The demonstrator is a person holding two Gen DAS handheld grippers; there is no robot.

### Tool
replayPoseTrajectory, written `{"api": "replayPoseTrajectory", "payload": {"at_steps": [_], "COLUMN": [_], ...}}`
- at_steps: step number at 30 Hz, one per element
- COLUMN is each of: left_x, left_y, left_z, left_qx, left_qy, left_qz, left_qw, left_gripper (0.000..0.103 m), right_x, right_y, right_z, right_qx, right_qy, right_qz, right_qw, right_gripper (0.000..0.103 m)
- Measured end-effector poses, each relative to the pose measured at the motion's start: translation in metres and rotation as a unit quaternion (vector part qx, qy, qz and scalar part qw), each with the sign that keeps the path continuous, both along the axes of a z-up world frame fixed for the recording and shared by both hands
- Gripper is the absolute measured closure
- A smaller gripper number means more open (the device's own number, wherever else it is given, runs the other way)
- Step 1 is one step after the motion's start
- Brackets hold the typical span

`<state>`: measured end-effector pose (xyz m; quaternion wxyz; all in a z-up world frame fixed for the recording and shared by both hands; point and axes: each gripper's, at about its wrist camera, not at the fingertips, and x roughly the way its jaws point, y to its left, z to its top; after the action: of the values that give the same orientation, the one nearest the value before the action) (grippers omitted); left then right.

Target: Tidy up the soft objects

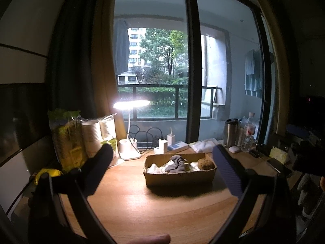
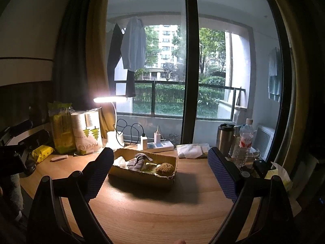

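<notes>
A shallow cardboard box (image 1: pixel 179 178) (image 2: pixel 142 175) stands on the wooden desk under the lamp. Inside lie a grey sock (image 1: pixel 176 163) (image 2: pixel 139 162), a brown round sponge (image 1: pixel 205 163) (image 2: pixel 165 169) and white soft pieces (image 1: pixel 155 168) (image 2: pixel 120 161). My left gripper (image 1: pixel 162 154) is open and held back from the box, nothing between its fingers. My right gripper (image 2: pixel 160 155) is open too, hovering above the desk short of the box, holding nothing. The right gripper's body (image 1: pixel 304 156) shows at the right edge of the left wrist view.
A lit desk lamp (image 1: pixel 130 122), a paper cup pack (image 2: pixel 87 132) and yellow-green packs (image 2: pixel 61 126) stand at the back left. A power strip (image 2: pixel 155 145), white cloth (image 2: pixel 193 150), steel tumbler (image 2: pixel 224 136) and water bottle (image 2: pixel 244 140) line the back by the window.
</notes>
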<state>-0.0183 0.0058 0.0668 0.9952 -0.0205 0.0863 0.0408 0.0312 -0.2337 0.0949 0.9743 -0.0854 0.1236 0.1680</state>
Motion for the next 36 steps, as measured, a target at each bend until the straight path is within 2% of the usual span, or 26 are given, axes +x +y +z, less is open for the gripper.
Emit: {"api": "replayPoseTrajectory", "payload": {"at_steps": [36], "left_x": [0.004], "left_y": [0.003], "left_z": [-0.016], "left_qx": [-0.005], "left_qy": [0.018], "left_qz": [-0.005], "left_qw": [0.9998], "left_gripper": [0.004], "right_x": [0.006], "right_y": [0.004], "right_z": [-0.011], "right_qx": [-0.007], "right_qy": [0.012], "right_qz": [0.003], "right_qw": [1.000], "right_gripper": [0.008]}}
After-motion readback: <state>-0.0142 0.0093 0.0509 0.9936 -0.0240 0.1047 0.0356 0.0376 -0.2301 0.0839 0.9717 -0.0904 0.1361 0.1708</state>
